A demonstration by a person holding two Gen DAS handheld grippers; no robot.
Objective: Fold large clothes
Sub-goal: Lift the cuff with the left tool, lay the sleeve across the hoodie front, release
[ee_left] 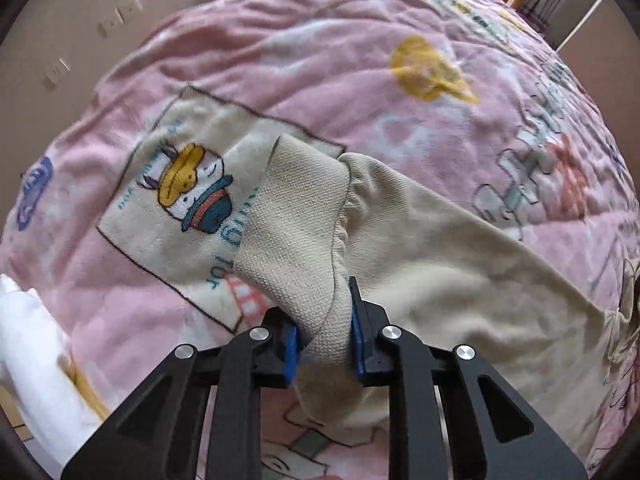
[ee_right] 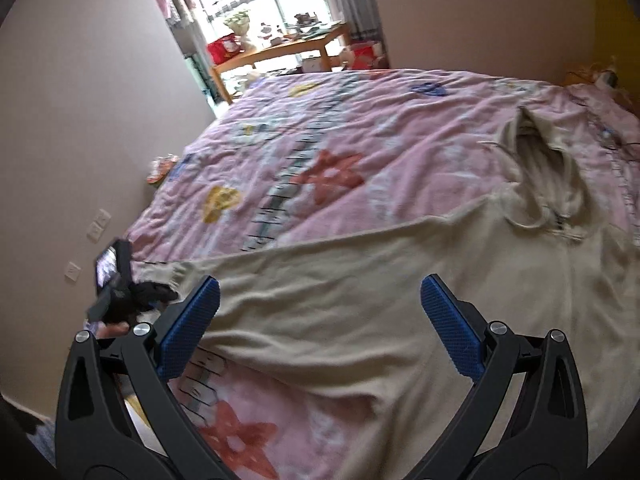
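Observation:
A cream hooded sweatshirt (ee_right: 360, 280) lies spread on a pink patterned bedspread (ee_right: 340, 152), with its hood (ee_right: 540, 160) toward the far right. In the left wrist view my left gripper (ee_left: 324, 344) is shut on the ribbed cuff (ee_left: 296, 236) of the sweatshirt's sleeve (ee_left: 440, 264), the blue pads pressing it from both sides. My right gripper (ee_right: 320, 320) hovers open above the sweatshirt's body, nothing between its blue pads (ee_right: 448, 324). The other gripper (ee_right: 120, 292) shows at the left of the right wrist view, at the sleeve's end.
A cartoon duck patch (ee_left: 192, 196) is printed on the bedspread (ee_left: 360, 80) beside the cuff. White fabric (ee_left: 32, 340) sits at the bed's near left edge. A wooden table (ee_right: 280, 52) with clutter stands by the window beyond the bed. A wall (ee_right: 80, 120) runs along the left.

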